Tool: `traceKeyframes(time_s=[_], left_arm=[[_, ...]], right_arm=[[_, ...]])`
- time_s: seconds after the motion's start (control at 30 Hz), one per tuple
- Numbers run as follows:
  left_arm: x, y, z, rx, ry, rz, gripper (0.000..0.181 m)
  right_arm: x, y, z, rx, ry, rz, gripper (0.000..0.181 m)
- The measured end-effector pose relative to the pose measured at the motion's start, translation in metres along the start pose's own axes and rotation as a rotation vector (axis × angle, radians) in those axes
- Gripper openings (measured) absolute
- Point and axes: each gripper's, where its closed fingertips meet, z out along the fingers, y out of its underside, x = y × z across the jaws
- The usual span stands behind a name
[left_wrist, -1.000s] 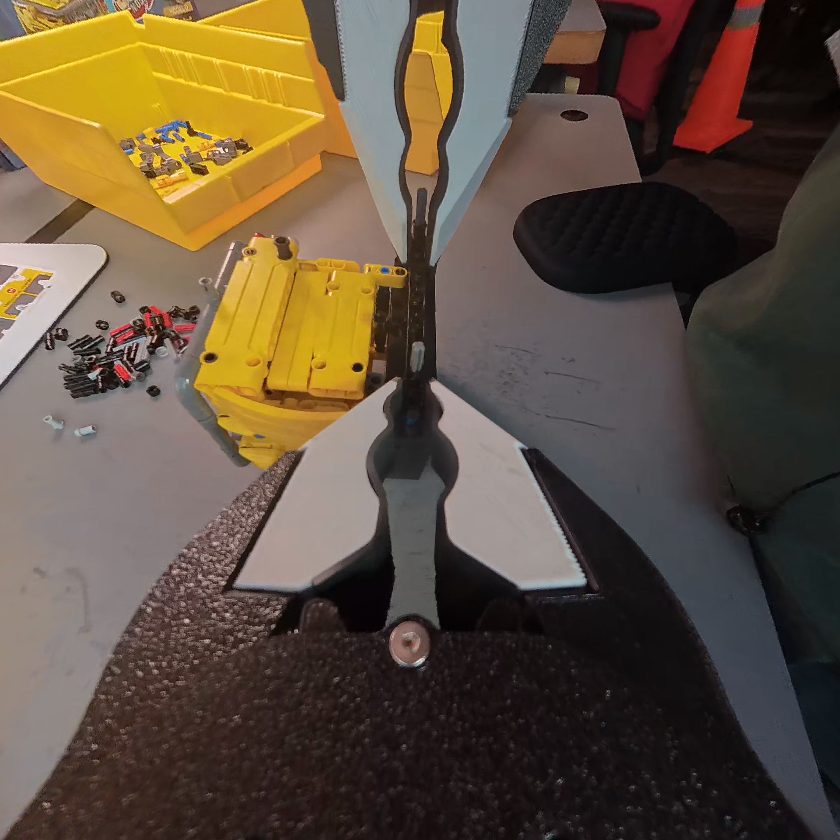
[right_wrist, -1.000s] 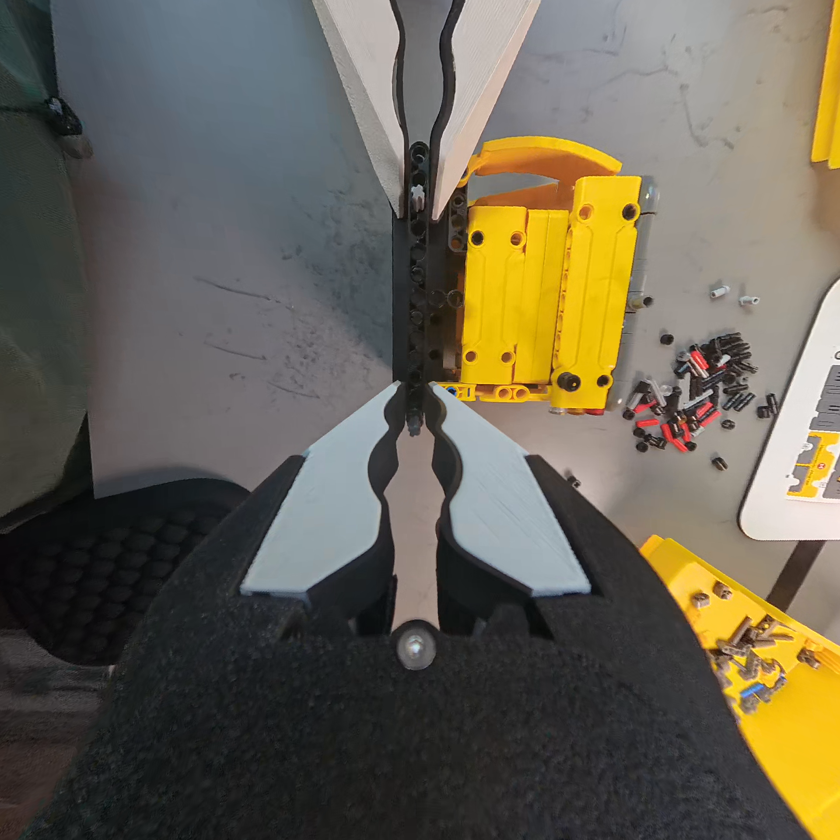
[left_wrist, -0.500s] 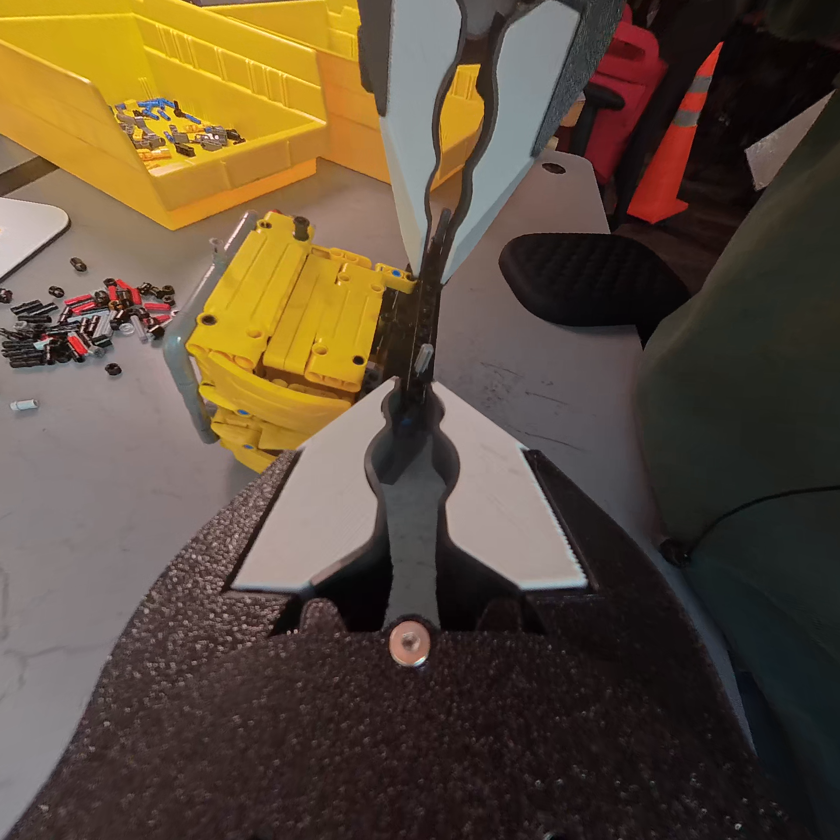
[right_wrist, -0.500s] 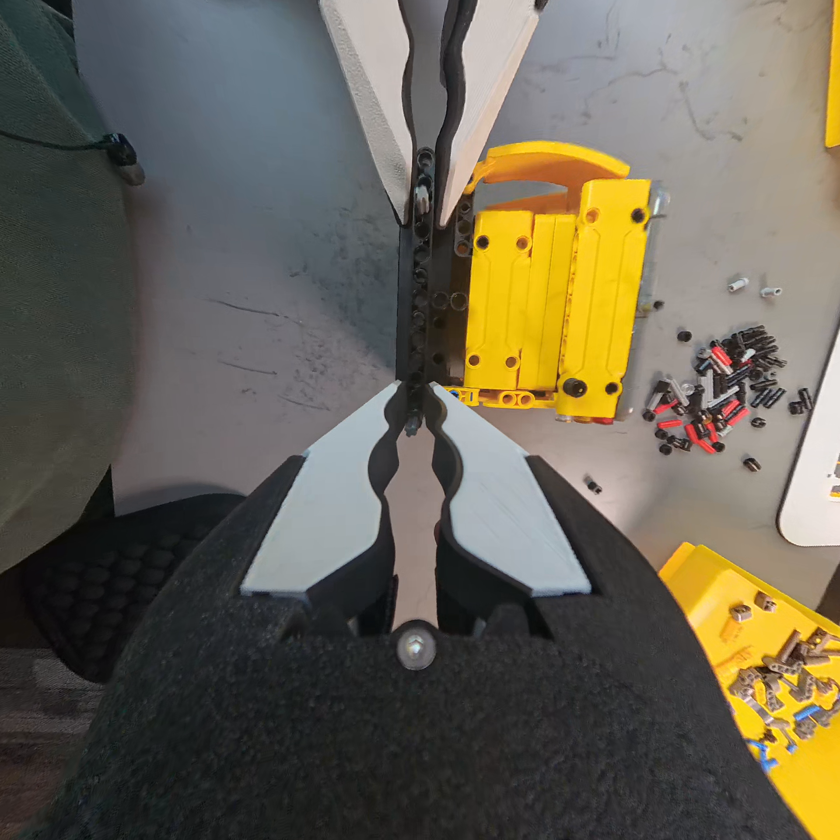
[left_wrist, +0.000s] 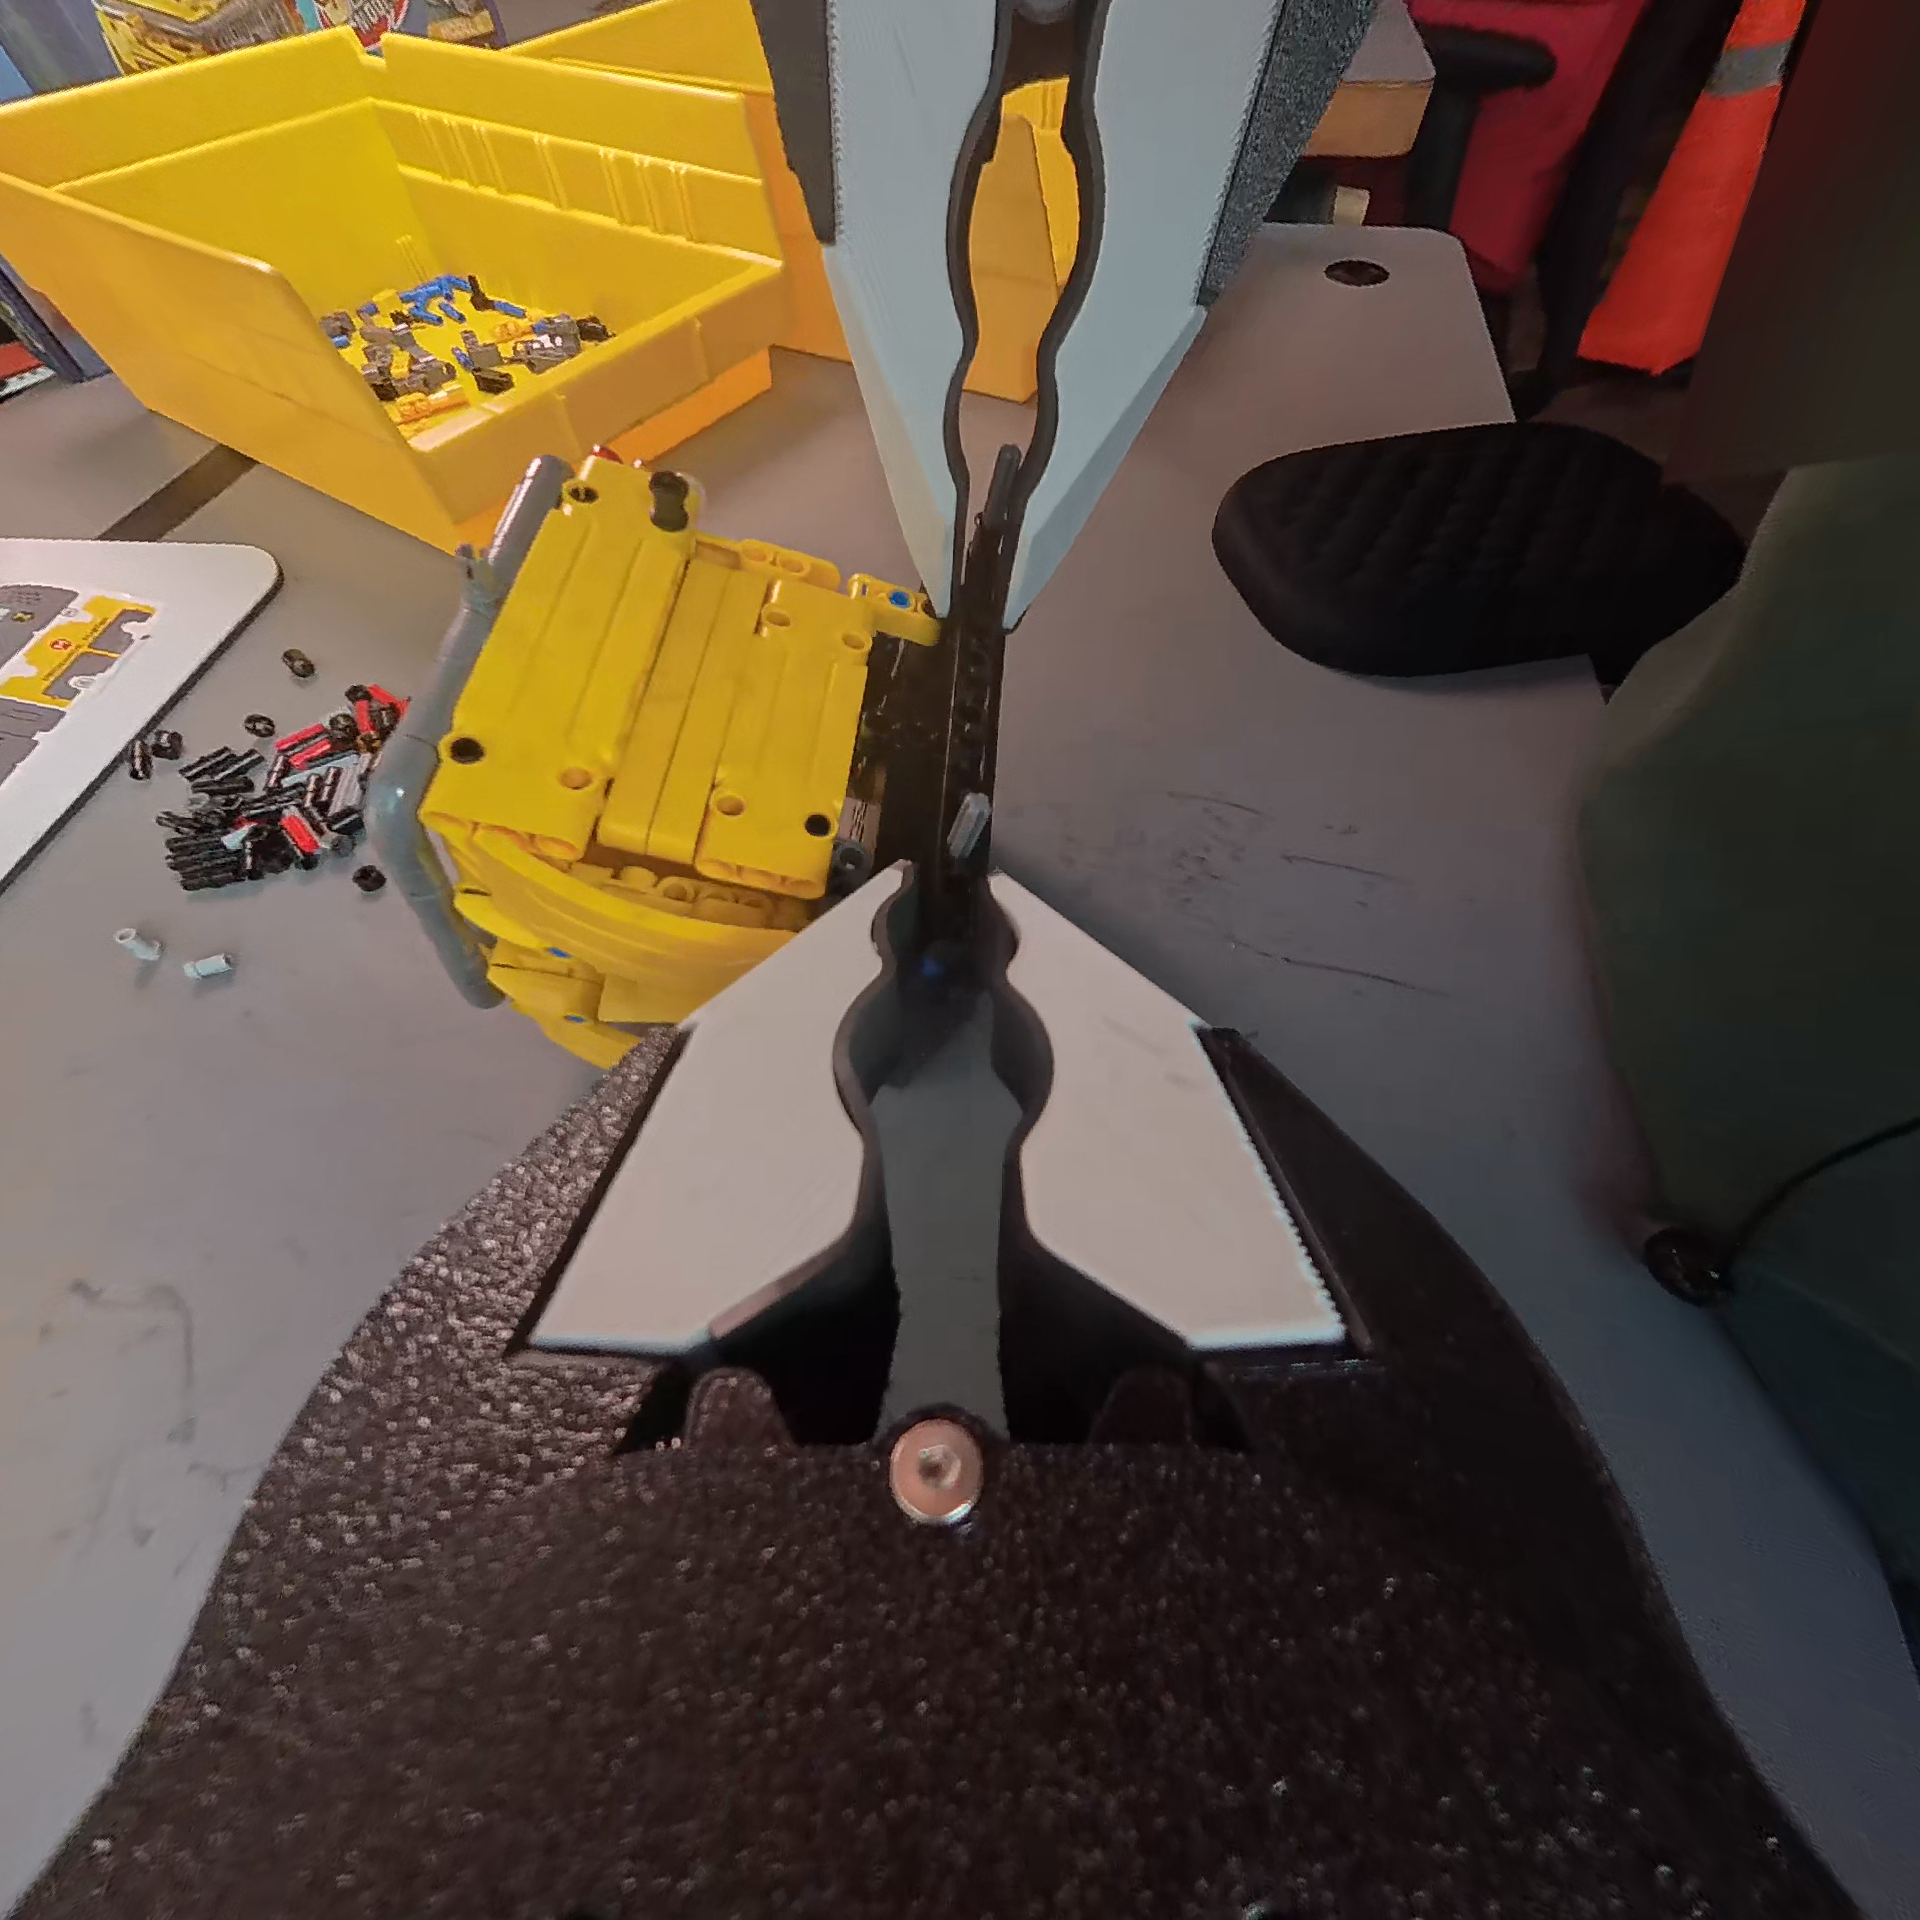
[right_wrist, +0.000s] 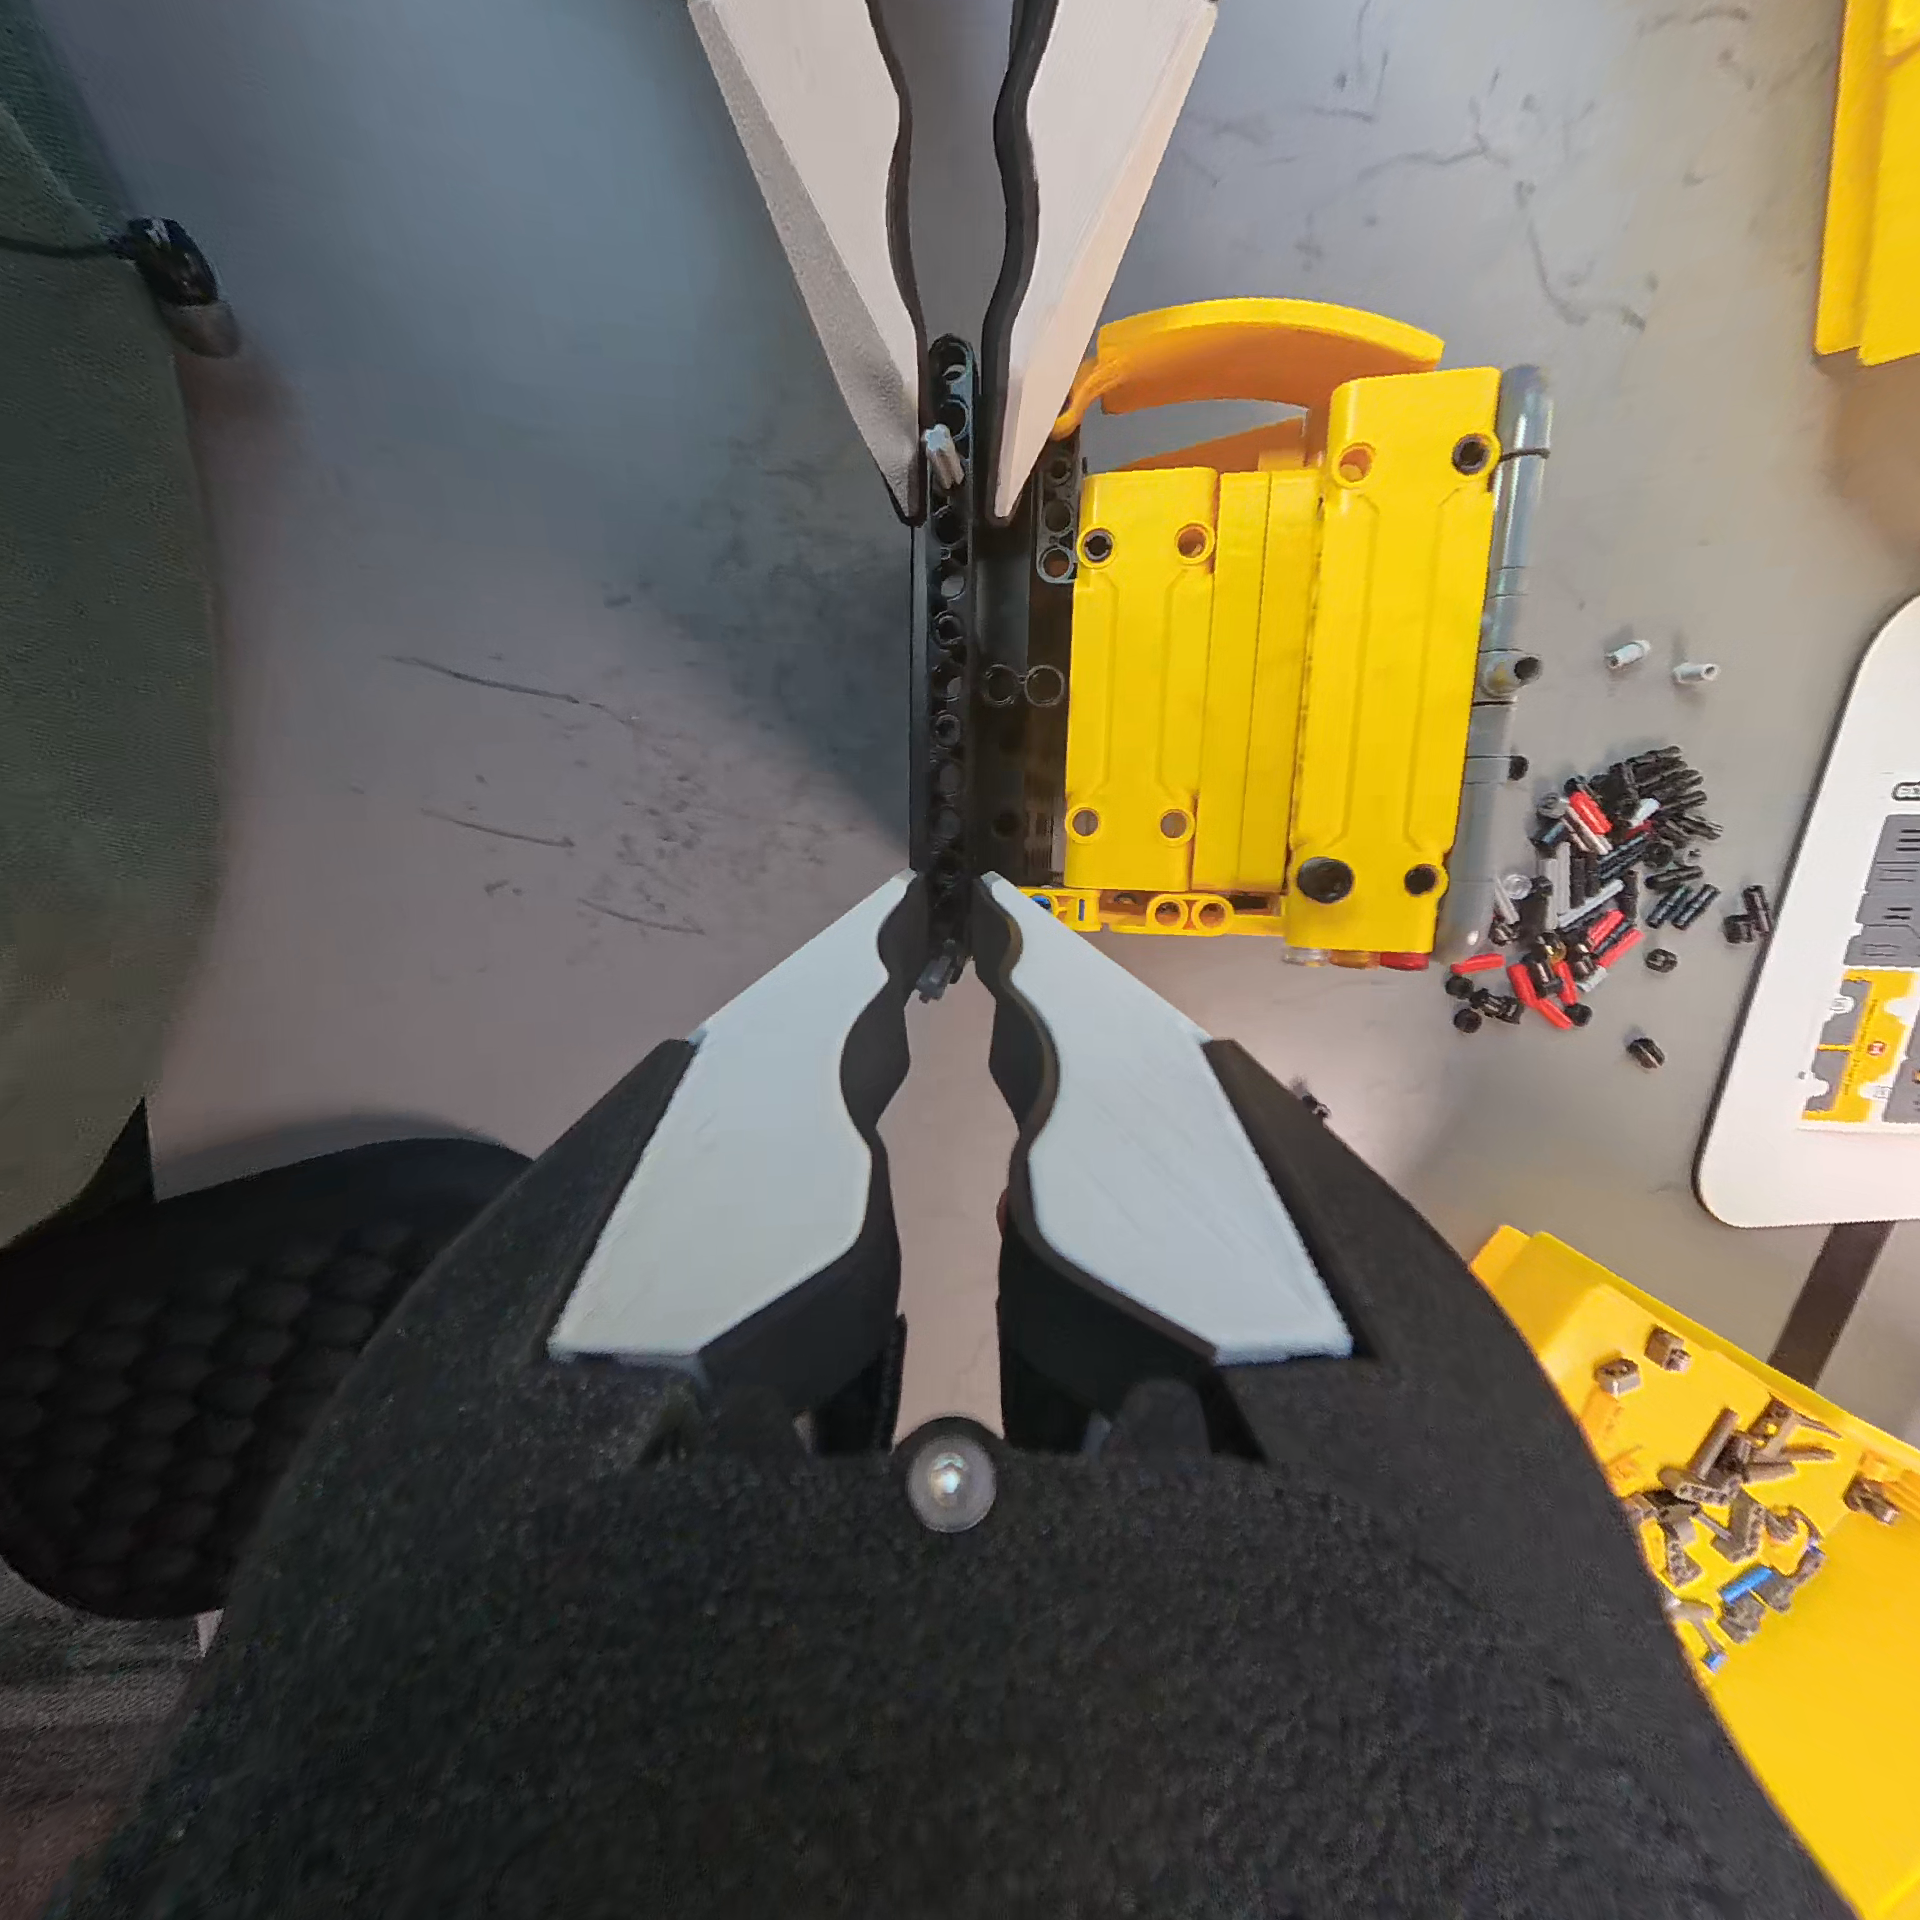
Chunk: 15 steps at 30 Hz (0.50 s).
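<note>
A yellow toy-brick model (left_wrist: 655, 748) with a black holed beam (left_wrist: 966, 748) along its right side is held between both grippers. My left gripper (left_wrist: 948, 894) is shut on the near end of the black beam. My right gripper (right_wrist: 948, 894) is shut on the other end of the same beam (right_wrist: 948, 675). In the left wrist view the right gripper (left_wrist: 987, 561) comes in from the top, clamped on the far end. In the right wrist view the left gripper (right_wrist: 956, 488) does the same. The yellow model (right_wrist: 1278, 686) lies to the right there. A small grey pin (left_wrist: 968, 821) sticks out of the beam.
The grey table (left_wrist: 1299, 935) carries a heap of small black and red pins (left_wrist: 260, 790), a white instruction sheet (left_wrist: 94, 665) and yellow bins (left_wrist: 312, 291) holding small parts. A black chair armrest (left_wrist: 1475, 551) and a person's green garment (left_wrist: 1766, 883) are at the right. Across from one pair of fingers to the other is roughly 7 centimeters.
The view has shifted between frames: the model tilted and rose about half a second ago, then came back near the table. Both grippers stayed shut on the black beam.
</note>
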Motion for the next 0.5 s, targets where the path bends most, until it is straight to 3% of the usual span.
traceKeyframes(time_s=[0.17,0.5], left_arm=[[-0.005,-0.006,0.000,0.051,0.020,-0.074,0.009],[-0.021,0.003,-0.021,0.018,-0.071,0.089,0.023]], right_arm=[[0.010,0.003,-0.003,-0.016,-0.001,0.011,0.007],[0.021,0.006,-0.003,-0.050,0.026,-0.036,0.008]])
